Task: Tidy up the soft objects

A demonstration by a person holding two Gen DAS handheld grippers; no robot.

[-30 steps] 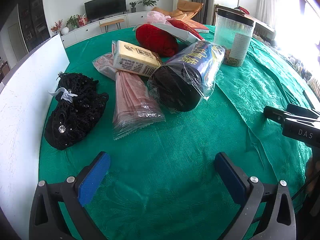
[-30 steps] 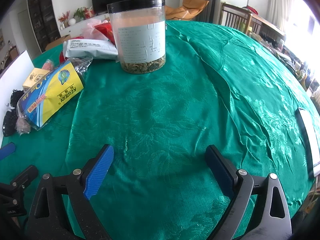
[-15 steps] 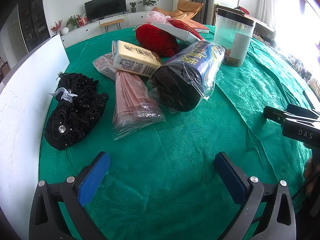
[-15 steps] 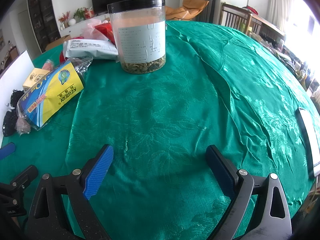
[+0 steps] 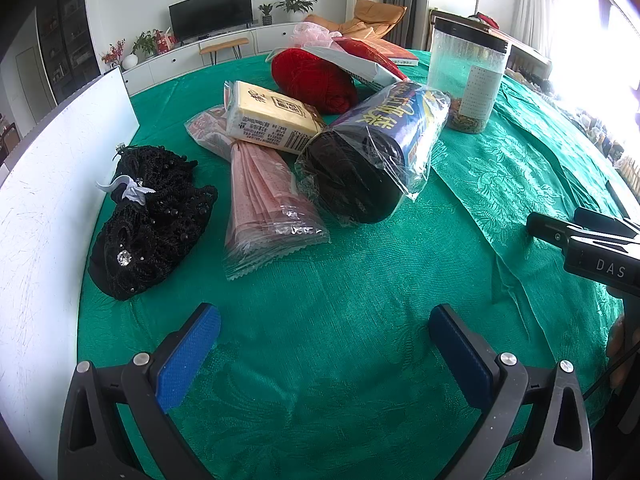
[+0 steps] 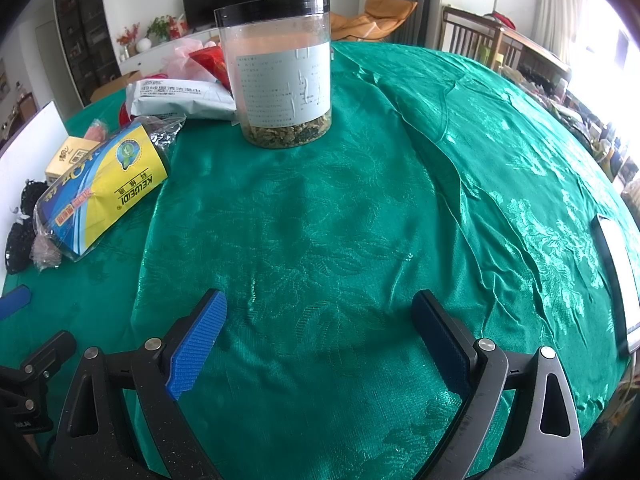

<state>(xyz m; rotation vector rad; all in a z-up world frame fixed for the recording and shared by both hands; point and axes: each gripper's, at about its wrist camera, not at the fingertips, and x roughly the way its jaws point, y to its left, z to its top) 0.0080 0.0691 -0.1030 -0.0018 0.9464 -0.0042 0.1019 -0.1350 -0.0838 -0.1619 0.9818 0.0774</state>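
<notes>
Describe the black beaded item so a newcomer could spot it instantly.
Start at the white board standing along the green tablecloth's left edge. Right beside it lies the black beaded net pouch. Unlike its plastic-wrapped neighbours, it is unwrapped, knitted, with a rhinestone and white ribbon.

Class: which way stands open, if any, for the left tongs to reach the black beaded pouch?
Probably yes: the left tongs stand open over bare green tablecloth, and the black beaded pouch lies ahead to their left, nothing between, beside the white board.

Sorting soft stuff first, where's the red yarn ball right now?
In the left wrist view, the red yarn ball sits far back, behind the yellow tissue pack.
</notes>
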